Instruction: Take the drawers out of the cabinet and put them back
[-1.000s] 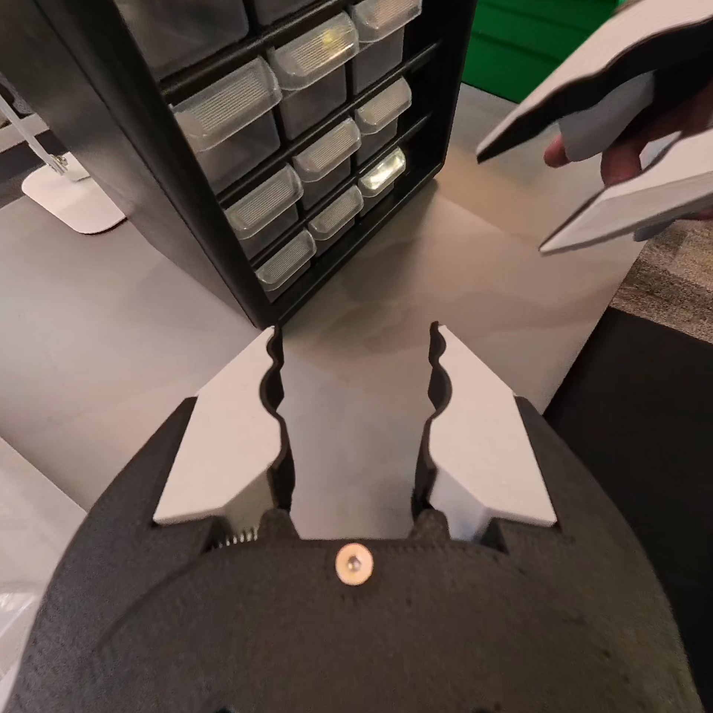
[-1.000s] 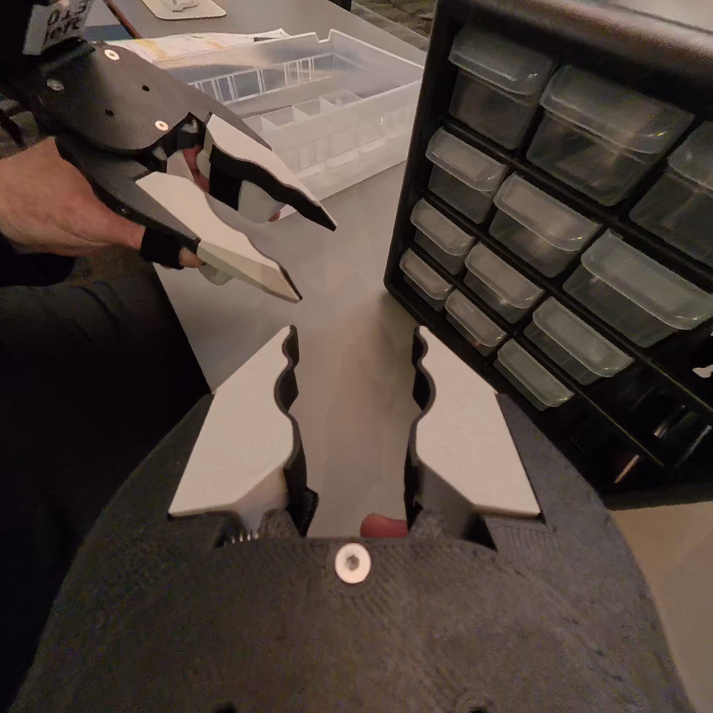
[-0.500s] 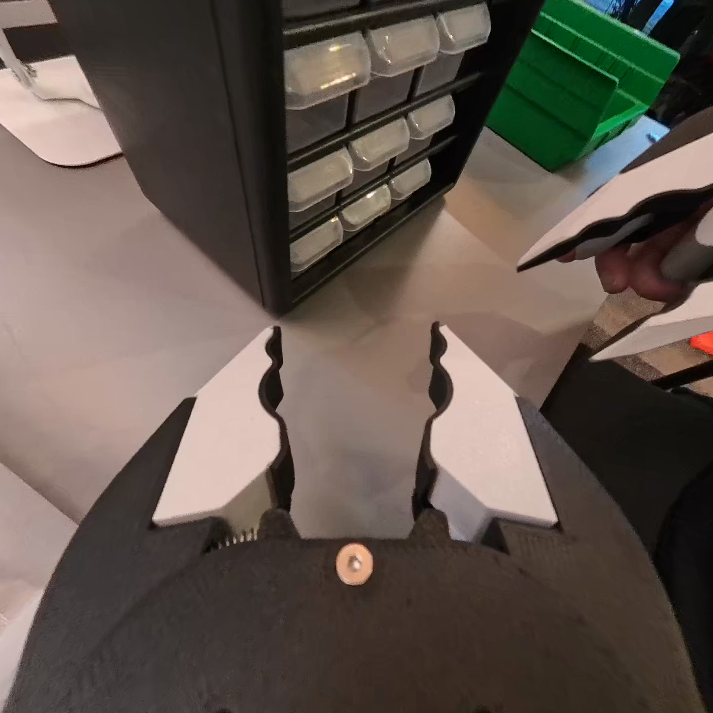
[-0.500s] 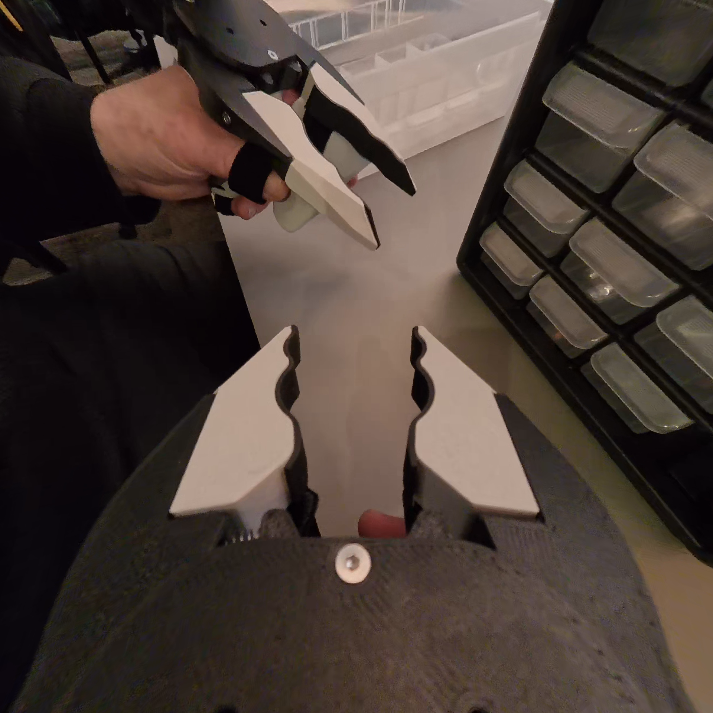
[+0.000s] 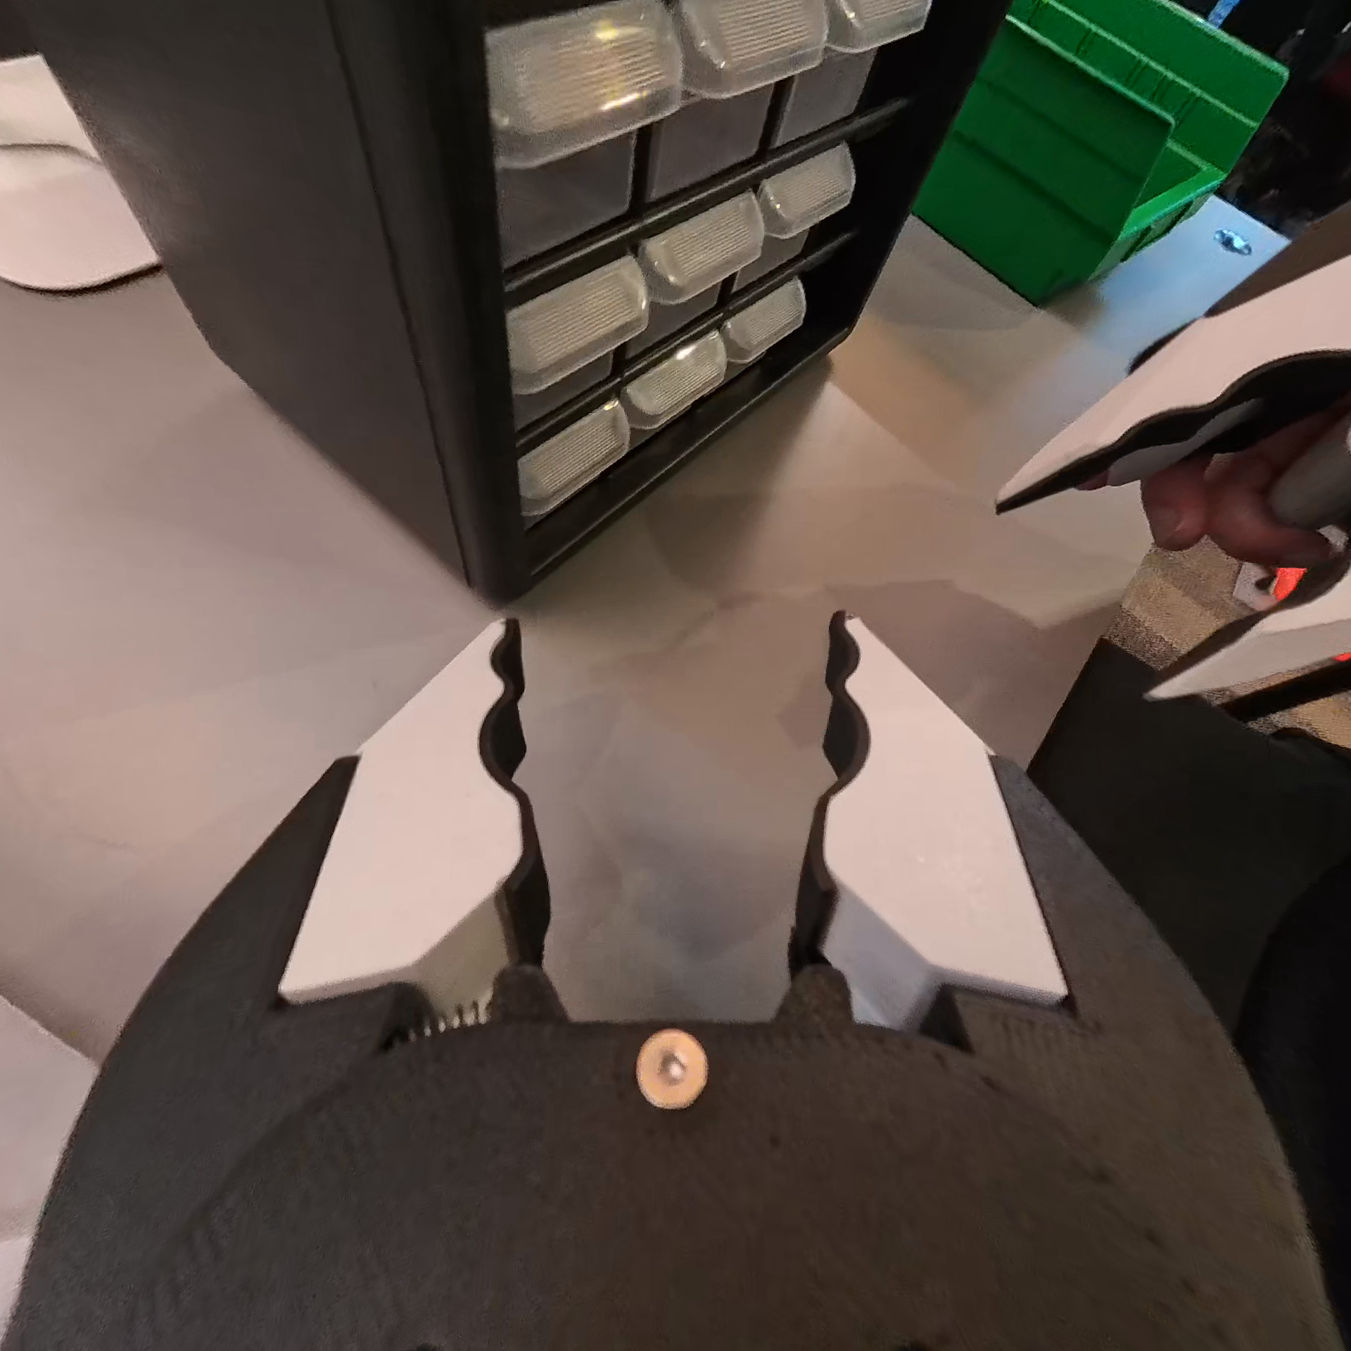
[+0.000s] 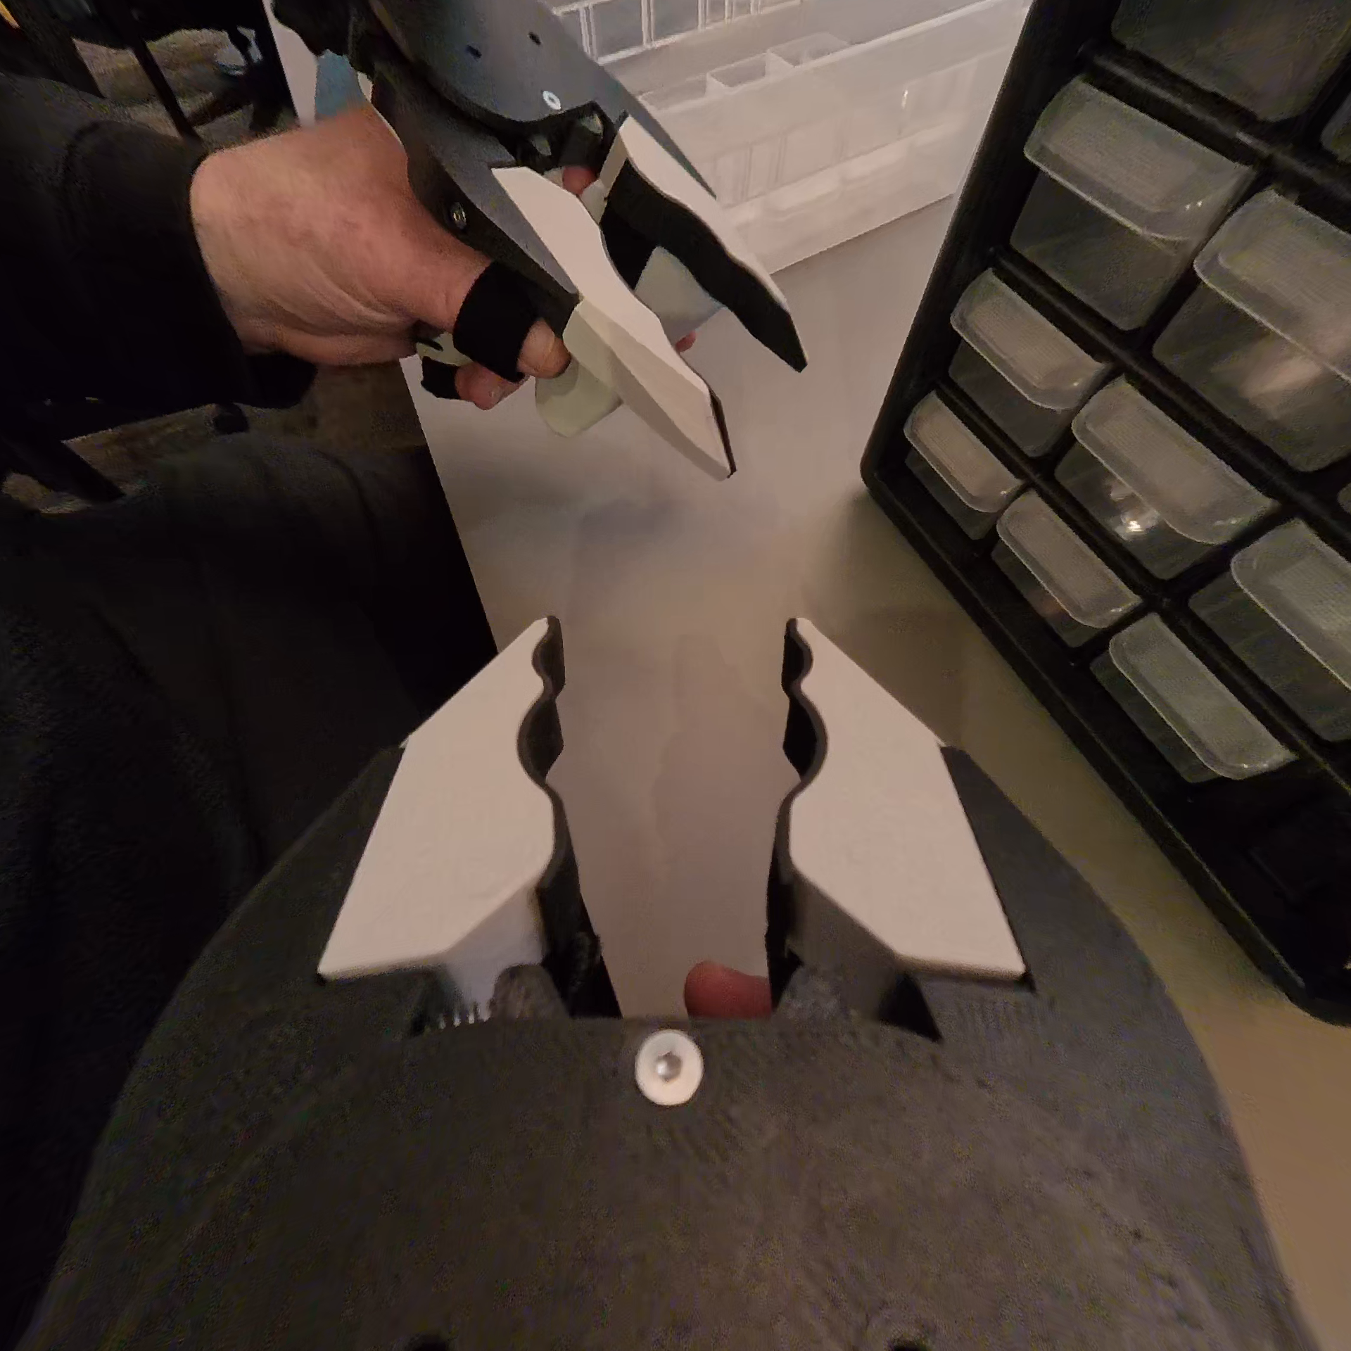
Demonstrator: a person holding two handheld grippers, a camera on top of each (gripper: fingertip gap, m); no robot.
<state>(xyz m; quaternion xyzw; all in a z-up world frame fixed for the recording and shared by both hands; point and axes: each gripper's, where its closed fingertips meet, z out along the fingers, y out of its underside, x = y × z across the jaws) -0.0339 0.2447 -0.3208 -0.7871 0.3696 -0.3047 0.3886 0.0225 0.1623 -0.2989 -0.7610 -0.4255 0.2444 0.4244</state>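
Black cabinet (image 5: 307,241) stands on the table (image 5: 183,585); left gripper (image 5: 672,621) and right gripper (image 6: 672,629) hover before it, both spread wide and empty.

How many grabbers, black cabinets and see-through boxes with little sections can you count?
Grippers: 2 (left gripper, right gripper)
black cabinet: 1
clear compartment box: 1
Total: 4

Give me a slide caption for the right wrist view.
Open right gripper poised over the table beside the black drawer cabinet, left gripper open ahead.
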